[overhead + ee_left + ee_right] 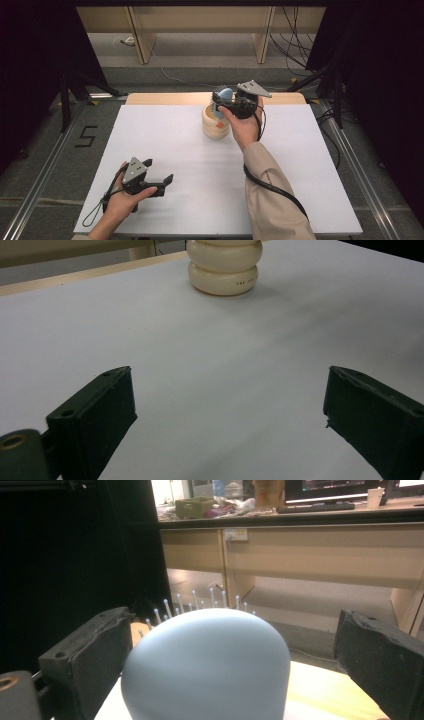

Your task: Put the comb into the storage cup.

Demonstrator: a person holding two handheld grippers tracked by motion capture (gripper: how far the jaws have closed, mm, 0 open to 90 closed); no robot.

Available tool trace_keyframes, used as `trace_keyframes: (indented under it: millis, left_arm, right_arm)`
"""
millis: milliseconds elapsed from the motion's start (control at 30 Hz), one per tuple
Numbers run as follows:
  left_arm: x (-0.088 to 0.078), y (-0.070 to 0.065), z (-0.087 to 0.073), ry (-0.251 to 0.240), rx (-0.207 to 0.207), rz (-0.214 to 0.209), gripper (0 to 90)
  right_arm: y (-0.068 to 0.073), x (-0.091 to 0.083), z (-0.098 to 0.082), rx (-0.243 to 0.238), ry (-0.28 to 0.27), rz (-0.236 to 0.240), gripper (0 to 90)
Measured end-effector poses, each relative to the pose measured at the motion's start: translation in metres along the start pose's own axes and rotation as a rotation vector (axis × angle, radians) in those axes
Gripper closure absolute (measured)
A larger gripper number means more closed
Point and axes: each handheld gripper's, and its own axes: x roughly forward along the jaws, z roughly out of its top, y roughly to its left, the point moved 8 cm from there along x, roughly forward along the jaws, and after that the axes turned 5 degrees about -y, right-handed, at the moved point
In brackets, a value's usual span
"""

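Right gripper [218,102] wide around blue brush [207,665] in cream holder [215,125]; squeeze squarely, lift straight. Left gripper [159,176] wide, idle.

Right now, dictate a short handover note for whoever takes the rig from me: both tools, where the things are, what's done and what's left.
Left tool: open, holding nothing, low over the white board near its front left corner.
Right tool: at the far middle of the board, above the cream ribbed holder. Its jaws stand apart on either side of the blue brush, whose white bristles point away; whether they grip it cannot be told.
Holder: upright on the board.
Done: the brush is at the holder's mouth.
Left: probably settle the brush, or lift it out, then draw the right tool back.
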Motion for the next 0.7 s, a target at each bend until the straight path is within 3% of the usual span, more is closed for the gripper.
trace_keyframes:
  millis: [200,467,700]
  left_arm:
    - [0.0,0.0,0.0,0.0,0.0,0.002,5.6]
    - [0.0,0.0,0.001,-0.002,-0.001,0.003,5.6]
    - [-0.001,0.001,0.001,-0.004,-0.001,0.005,5.6]
  right_arm:
    - [0.002,-0.01,0.005,0.001,-0.016,0.009,3.5]
    - [-0.004,-0.023,0.011,0.003,-0.023,0.009,3.7]
    - [-0.018,-0.052,0.009,-0.019,0.001,0.015,3.6]
